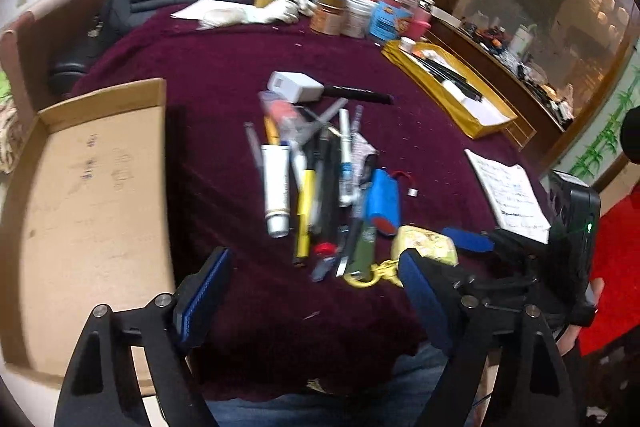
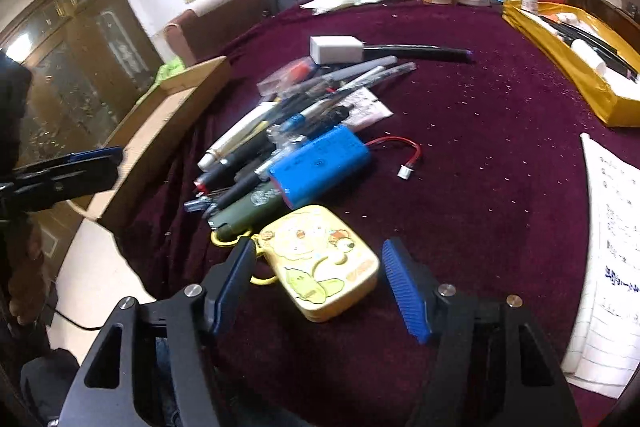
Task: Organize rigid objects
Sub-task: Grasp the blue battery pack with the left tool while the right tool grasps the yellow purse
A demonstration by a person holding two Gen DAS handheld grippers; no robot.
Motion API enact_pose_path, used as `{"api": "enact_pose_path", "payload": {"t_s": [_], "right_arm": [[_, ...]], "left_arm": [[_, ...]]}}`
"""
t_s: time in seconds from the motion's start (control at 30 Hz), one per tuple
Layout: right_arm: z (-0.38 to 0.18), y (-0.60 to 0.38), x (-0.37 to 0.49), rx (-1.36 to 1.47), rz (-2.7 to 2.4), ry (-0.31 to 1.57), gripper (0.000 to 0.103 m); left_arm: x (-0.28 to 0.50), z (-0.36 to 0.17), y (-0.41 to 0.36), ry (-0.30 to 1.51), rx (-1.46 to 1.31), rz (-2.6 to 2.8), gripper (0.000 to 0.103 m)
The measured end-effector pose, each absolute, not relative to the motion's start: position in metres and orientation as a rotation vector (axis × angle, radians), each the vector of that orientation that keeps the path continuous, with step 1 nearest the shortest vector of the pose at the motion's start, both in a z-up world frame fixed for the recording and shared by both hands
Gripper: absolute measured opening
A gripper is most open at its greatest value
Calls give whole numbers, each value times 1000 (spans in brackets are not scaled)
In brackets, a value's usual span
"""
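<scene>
Tilted downward, the right gripper (image 2: 316, 287) is held spread around a yellow case (image 2: 320, 263); the left gripper (image 1: 316, 291), at nine o'clock, is held apart, empty.

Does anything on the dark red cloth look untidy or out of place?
Yes. Pens, a white tube and a blue battery pack lie crossed in one loose heap mid-cloth, beside the cardboard box. The yellow cartoon tin lies askew between the open right gripper fingers.

The left hand-held gripper (image 1: 316, 291) hangs wide open, empty, over the table (image 1: 208, 75), near a heap of pens (image 1: 320, 171); a cardboard box (image 1: 84, 187) sits left.
</scene>
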State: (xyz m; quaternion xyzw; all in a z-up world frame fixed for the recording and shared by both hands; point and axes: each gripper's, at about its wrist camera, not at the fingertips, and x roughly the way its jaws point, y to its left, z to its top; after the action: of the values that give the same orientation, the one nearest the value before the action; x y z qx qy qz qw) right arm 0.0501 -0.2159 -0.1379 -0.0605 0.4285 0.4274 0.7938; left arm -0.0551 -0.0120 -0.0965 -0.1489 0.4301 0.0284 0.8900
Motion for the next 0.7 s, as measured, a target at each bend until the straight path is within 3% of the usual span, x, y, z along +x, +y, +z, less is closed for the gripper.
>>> {"api": "enact_pose_path", "payload": {"t_s": [0.17, 0.23, 0.3, 0.37, 0.53, 0.63, 0.7], "right_arm": [[-140, -206, 37, -221, 896, 874, 55], [-138, -210, 33, -235, 895, 856, 53], [-136, -216, 35, -253, 880, 852, 51], [-132, -226, 41, -258, 855, 853, 50], [-134, -238, 42, -222, 908, 867, 50], [-138, -235, 44, -209, 908, 874, 50], [-139, -235, 45, -200, 914, 877, 50]], "left_arm": [[-14, -101, -44, 924, -221, -7, 87], [6, -103, -59, 921, -155, -19, 81], [27, -109, -70, 950, -110, -23, 62], [45, -115, -82, 984, -84, -54, 54], [69, -133, -111, 1032, 93, -108, 54], [72, -141, -112, 1047, 158, -60, 39], [71, -141, -113, 1061, 172, -68, 36]]}}
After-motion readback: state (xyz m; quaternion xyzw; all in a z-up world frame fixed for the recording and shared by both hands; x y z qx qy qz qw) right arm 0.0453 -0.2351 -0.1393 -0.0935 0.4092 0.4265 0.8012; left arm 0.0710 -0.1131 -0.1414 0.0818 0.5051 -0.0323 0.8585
